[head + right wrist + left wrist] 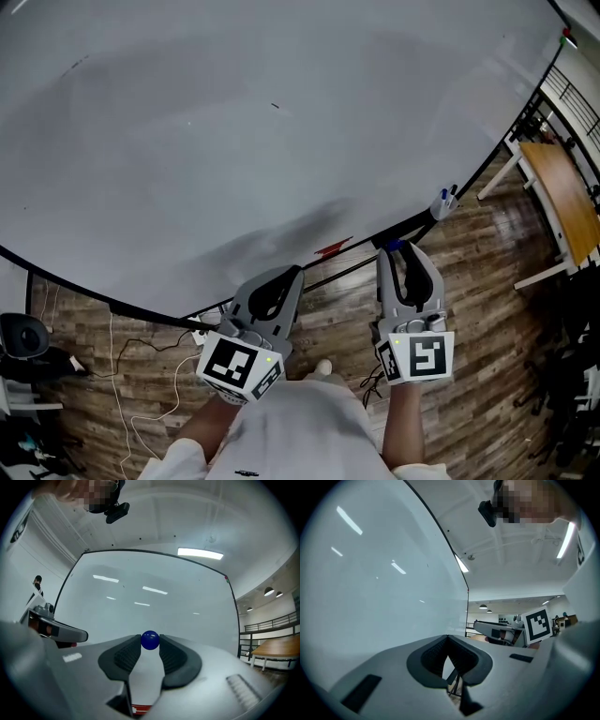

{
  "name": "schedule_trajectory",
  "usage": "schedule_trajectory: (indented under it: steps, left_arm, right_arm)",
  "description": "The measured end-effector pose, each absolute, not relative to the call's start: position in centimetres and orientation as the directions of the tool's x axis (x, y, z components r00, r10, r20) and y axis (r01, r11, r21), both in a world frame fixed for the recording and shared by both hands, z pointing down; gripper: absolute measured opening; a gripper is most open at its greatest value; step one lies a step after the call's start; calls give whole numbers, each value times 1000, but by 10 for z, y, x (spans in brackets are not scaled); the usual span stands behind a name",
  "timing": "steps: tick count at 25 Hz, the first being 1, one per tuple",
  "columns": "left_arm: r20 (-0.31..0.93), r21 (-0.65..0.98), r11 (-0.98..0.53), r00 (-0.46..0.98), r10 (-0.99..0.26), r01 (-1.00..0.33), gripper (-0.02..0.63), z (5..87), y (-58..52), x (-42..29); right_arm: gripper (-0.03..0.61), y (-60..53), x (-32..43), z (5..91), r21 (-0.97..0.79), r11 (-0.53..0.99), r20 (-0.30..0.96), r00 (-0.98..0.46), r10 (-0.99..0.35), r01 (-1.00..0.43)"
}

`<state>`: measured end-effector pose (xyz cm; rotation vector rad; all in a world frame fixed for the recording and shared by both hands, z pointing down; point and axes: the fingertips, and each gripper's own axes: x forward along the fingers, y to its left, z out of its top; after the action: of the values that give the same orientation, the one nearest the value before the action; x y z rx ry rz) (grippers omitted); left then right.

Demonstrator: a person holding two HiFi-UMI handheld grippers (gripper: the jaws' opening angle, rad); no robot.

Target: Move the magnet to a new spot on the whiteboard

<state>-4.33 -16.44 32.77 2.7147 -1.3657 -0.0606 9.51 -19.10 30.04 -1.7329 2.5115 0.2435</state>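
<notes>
Evidently the right gripper [150,643] tip-pinches the magnet [150,640], lower centre, so it can meet the whiteboard [154,588]; the left gripper [448,640] hangs closed, empty.

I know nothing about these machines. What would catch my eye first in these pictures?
The big whiteboard fills most of the head view, almost bare. At its lower edge the right claw pinches a small, shiny blue ball magnet between its tips. The left claw beside it is shut with nothing in it.
</notes>
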Motion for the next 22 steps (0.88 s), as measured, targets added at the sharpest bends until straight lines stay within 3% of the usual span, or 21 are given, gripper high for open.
schedule_trajectory:
  steps: [22]
  left_arm:
    - [30, 100, -633, 638, -769, -768, 6, 329, -210, 28]
  right_arm:
    - [132, -278, 169, 298, 102, 308, -171, -322, -931, -946]
